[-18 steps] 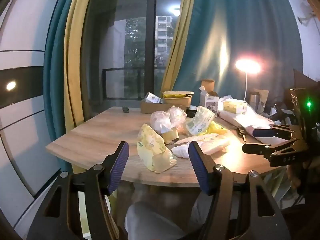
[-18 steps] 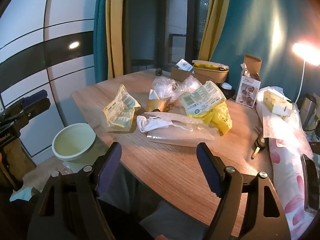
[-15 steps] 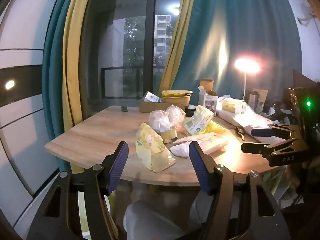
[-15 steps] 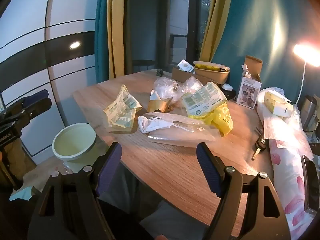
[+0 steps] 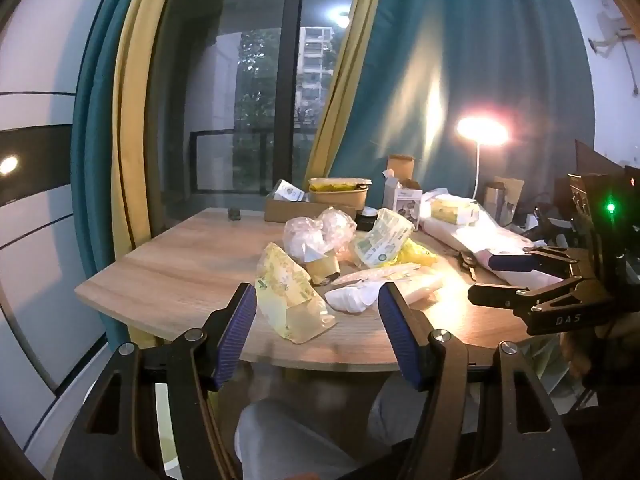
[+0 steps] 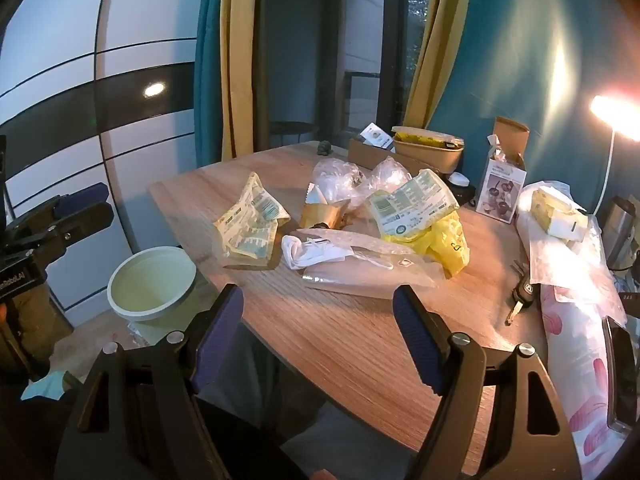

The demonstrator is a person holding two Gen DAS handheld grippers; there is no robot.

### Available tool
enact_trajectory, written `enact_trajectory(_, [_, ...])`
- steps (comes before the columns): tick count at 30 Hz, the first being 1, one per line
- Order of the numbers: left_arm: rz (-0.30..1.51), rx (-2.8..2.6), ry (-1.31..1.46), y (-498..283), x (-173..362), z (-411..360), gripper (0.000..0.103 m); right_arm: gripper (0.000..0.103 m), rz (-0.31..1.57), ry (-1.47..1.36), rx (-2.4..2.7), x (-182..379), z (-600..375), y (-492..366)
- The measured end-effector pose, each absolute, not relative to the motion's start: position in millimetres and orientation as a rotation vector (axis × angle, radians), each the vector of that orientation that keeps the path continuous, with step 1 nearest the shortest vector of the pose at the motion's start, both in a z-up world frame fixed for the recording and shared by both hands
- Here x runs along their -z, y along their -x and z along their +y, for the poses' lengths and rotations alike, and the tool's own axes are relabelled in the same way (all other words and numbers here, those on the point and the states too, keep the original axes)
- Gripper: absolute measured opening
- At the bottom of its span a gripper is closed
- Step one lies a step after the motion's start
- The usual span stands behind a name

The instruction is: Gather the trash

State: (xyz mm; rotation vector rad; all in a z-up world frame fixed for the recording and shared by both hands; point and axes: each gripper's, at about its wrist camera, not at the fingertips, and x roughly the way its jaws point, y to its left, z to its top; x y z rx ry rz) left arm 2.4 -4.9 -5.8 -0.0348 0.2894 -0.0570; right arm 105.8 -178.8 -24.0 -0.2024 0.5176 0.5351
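both grippers hang short of the near edge of the wooden table (image 6: 360, 344), nothing picked yet. left gripper (image 5: 316, 332) jaws spread wide, empty. right gripper (image 6: 318, 328) jaws fully spread, empty.

trash sits heaped mid-table: yellow snack bag (image 6: 250, 228) nearest the left edge, white crumpled tissue (image 6: 308, 252) touching a clear plastic sleeve (image 6: 372, 272), yellow plastic bag (image 6: 444, 244) under a printed wrapper (image 6: 412, 200), clear crumpled bags (image 6: 340, 180) behind. pale bin (image 6: 150, 284) stands on the floor just beside the table's left corner, open.

risks, as judged:
- thin film may slide off the pads or drag neighbours along, since pieces overlap.
- keys (image 6: 520, 300) and the tissue box (image 6: 558, 216) lie close to the pile; a sloppy grab could take non-trash.
- bin is low and off the edge; an early release would drop trash on the floor.
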Motion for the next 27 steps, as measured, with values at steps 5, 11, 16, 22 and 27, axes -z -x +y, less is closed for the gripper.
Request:
enact_trajectory(5, [0.29,0.071,0.041,-3.2,4.6,-2.9,0.067,0.077,0.516,0.198,-0.549,21.5,-181.6,-105.2])
enact_trajectory(11, [0.294,0.088,0.036,-3.6,3.3,-4.5,0.067,0.077,0.515,0.204,-0.552,21.7,-178.9,-104.3])
enact_trajectory(16, [0.295,0.092,0.035,-2.9,1.5,-4.5,0.067,0.077,0.515,0.203,-0.553,21.8,-179.4,-104.7])
enact_trajectory(22, [0.291,0.092,0.023,-3.0,1.2,-1.5,0.067,0.077,0.512,0.206,-0.553,22.9,-179.5,-103.9])
enact_trajectory(27, [0.289,0.094,0.022,-2.2,0.5,-2.2,0.067,0.077,0.511,0.205,-0.554,22.7,-179.7,-104.1])
